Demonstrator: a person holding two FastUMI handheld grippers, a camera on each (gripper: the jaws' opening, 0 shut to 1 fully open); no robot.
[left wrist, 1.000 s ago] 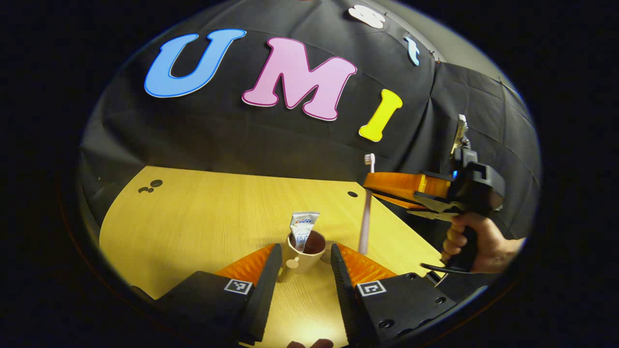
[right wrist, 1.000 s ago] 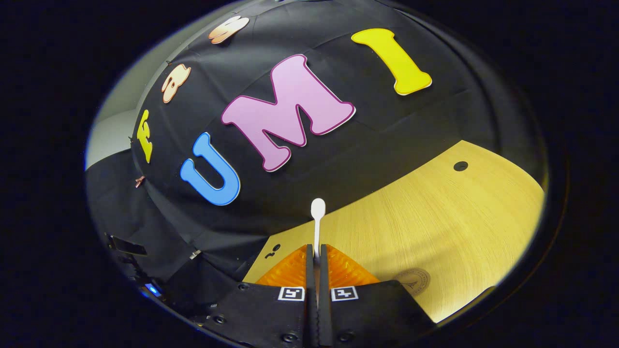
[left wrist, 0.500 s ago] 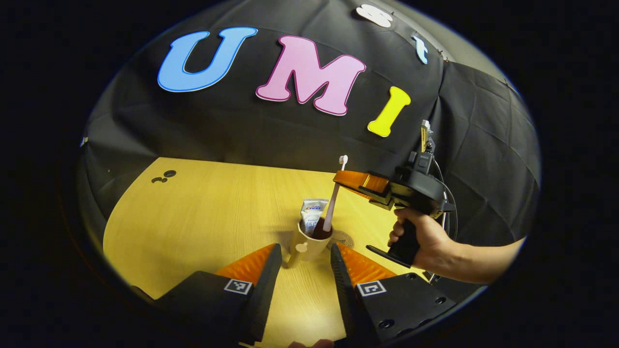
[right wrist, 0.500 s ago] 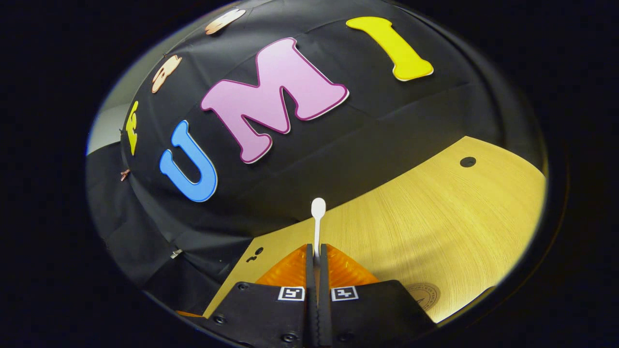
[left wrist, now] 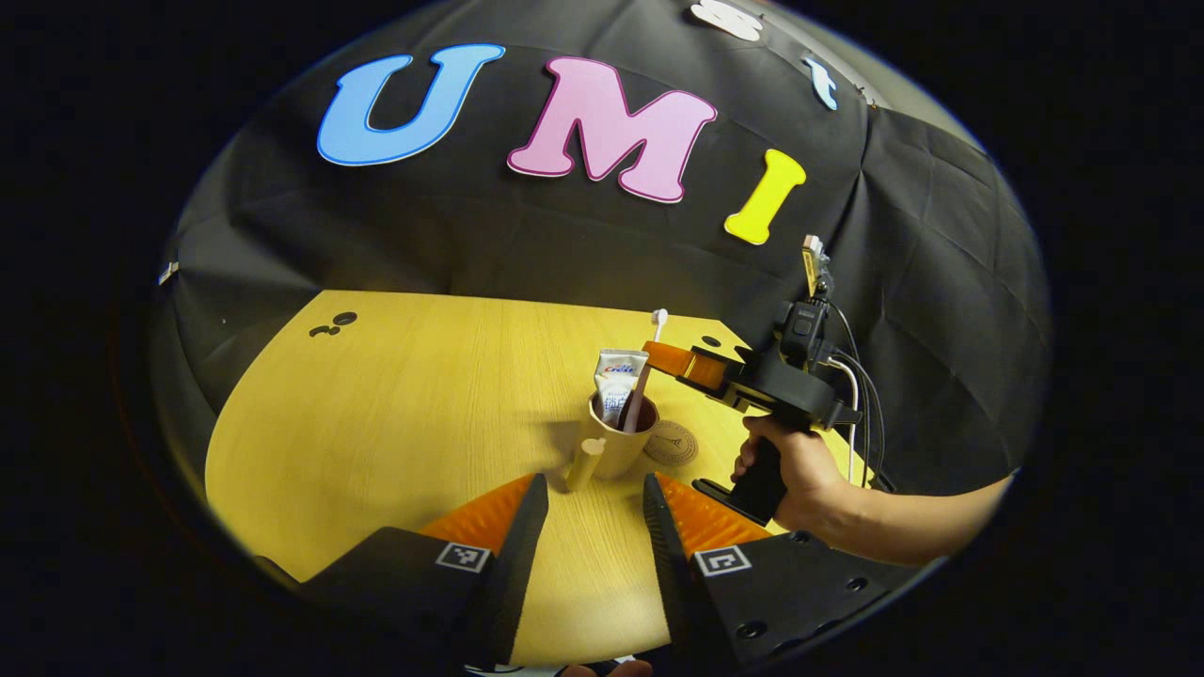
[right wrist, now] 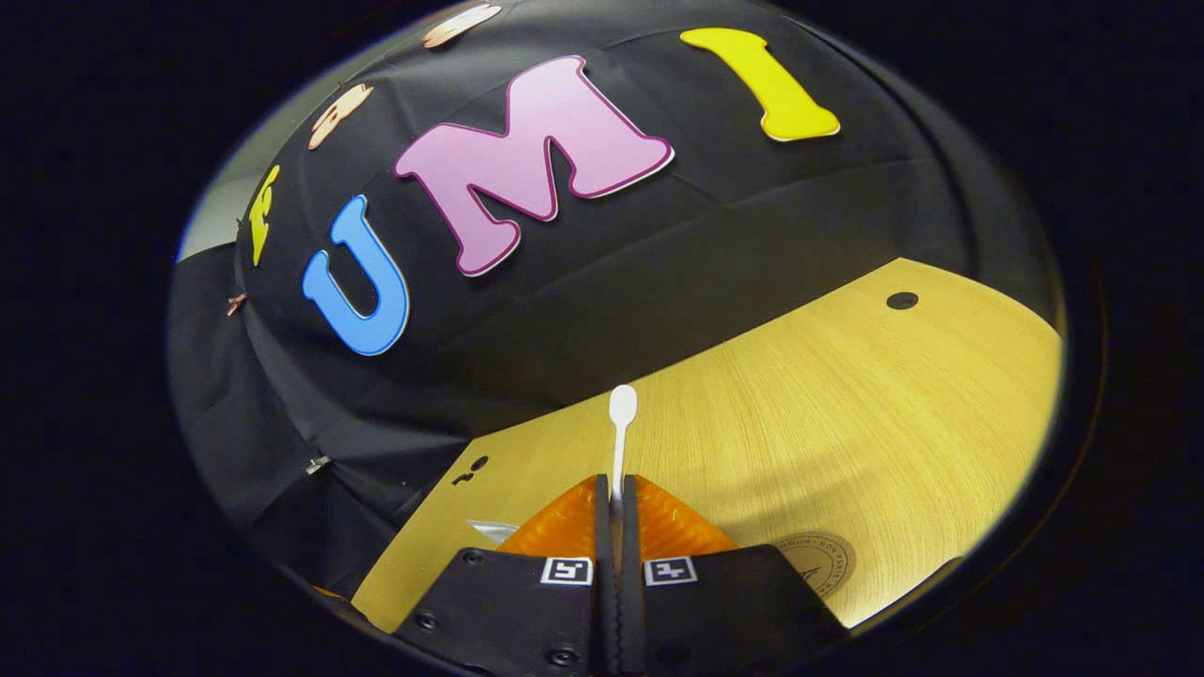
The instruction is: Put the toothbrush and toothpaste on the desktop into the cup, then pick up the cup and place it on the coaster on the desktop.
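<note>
Now our right gripper (left wrist: 658, 353) pinches toothbrush (left wrist: 645, 376) w/ handle end in cup (left wrist: 616, 442) beside toothpaste (left wrist: 616, 381); left gripper (left wrist: 588, 527) spread, empty, short of cup.

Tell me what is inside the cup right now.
The cup holds the toothpaste standing upright and the lower end of the toothbrush, which the right claw grips. The cup's wall hides its bottom and both lower ends.

You are in a recording booth, black cloth wall (left wrist: 489, 235) draped behind, pale wood desk (left wrist: 395, 404) with cable holes, a cabled handheld gripper (left wrist: 658, 357) over it.
</note>
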